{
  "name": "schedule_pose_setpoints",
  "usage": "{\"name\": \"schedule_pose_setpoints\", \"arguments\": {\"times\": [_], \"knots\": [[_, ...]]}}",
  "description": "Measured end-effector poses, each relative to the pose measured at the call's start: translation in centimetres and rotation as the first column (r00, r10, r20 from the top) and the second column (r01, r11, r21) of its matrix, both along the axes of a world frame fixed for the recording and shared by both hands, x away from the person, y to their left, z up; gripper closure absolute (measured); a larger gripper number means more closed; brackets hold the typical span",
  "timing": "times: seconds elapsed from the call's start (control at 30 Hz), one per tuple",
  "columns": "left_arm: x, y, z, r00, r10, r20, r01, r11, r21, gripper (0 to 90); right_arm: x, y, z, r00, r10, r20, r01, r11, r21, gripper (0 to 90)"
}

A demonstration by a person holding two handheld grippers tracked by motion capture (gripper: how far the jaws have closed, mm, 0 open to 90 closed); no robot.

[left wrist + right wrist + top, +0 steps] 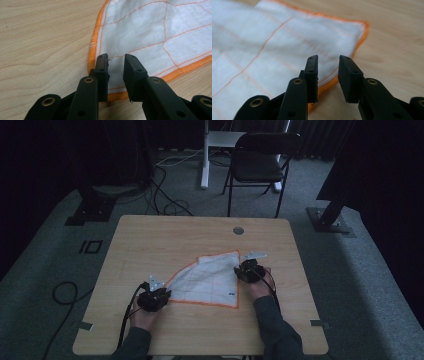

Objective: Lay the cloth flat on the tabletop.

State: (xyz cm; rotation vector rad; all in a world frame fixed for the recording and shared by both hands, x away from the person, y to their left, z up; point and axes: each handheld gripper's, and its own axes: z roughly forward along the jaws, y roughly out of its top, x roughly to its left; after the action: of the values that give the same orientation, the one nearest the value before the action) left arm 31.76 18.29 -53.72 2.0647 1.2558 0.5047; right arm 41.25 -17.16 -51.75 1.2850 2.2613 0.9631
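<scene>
The cloth (pixel 207 280) is lying flat near the middle of the table (pixel 150 240), white with an orange hem and thin orange grid lines, folded into a fan-like shape with a curved far-left edge. In the high view the left tongs (pixel 159 287) are sitting at the cloth's near-left tip, and the right tongs (pixel 249 264) are sitting at its right edge, toward the far corner. A chair (pixel 260 162) is standing on the floor beyond the table.

In the left gripper view the left tongs (pixel 115 62) are resting released, with a clear gap between the two black jaws, straddling the pointed corner of the cloth (pixel 155 30). The orange hem is running under and between the jaws, but nothing is being pinched.

In the right gripper view the right tongs (pixel 328 65) are likewise standing apart and gripping nothing. They are hovering at the hem, with the cloth (pixel 262 45) spreading away to the left and bare wood to the right.

The likely trouble from here is a poor grip. On the right, one jaw is sitting over fabric and the other over bare wood, so closing may catch only the hem's outer thread and let it slip during lifting. On the left, the corner looks folded, so the jaws may take one layer and let the fold open. Uneven lifting by the two hands could also drag the cloth and wrinkle it.
</scene>
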Motion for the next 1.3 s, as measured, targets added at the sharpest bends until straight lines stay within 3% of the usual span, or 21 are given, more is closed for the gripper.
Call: {"name": "schedule_pose_setpoints", "arguments": {"times": [0.13,0.4,0.6,0.77,0.97,1.03,1.13,1.3], "knots": [[-0.2,0.0,0.0,1.0,-0.007,0.002,0.007,1.0,-0.005,73.7,-1.2,0.6,-0.7,0.9996,0.027,-0.004,-0.027,0.999,0.021,69.0],[-0.4,-0.1,0.0,0.9998,-0.02,-0.006,0.019,0.9998,-0.011,72.5,-2.0,0.9,-1.7,0.9981,0.047,-0.039,-0.047,0.999,-0.009,68.6],[-0.3,-0.1,0.2,0.9993,-0.028,-0.023,0.028,0.9994,-0.019,71.2,-2.4,0.5,-1.7,0.9977,0.057,-0.037,-0.058,0.998,-0.036,68.7],[-0.1,-0.1,0.7,0.9995,-0.03,-0.01,0.03,0.9993,-0.023,70.5,-2.8,0.2,-1.7,0.9975,0.061,-0.036,-0.063,0.997,-0.049,68.6],[1.6,-0.6,2.1,0.9991,-0.023,0.035,0.024,0.9997,-0.01,70.2,-3.3,-0.2,-1.7,0.9978,0.057,-0.034,-0.058,0.997,-0.046,68.3],[1.9,-0.6,2.2,0.999,-0.024,0.039,0.024,0.9997,-0.006,70.3,-3.5,-0.2,-1.7,0.9979,0.055,-0.035,-0.057,0.997,-0.046,68.3],[3.4,-1.2,2.3,0.9981,-0.031,0.053,0.03,0.9993,0.019,70.4,-3.7,-0.3,-1.8,0.9982,0.053,-0.028,-0.055,0.997,-0.047,68.3],[5.1,-1.7,2.5,0.998,-0.021,0.059,0.02,0.9997,0.014,70.0,-4.3,-0.5,-1.9,0.9988,0.044,-0.02,-0.045,0.998,-0.034,68.2]]}}
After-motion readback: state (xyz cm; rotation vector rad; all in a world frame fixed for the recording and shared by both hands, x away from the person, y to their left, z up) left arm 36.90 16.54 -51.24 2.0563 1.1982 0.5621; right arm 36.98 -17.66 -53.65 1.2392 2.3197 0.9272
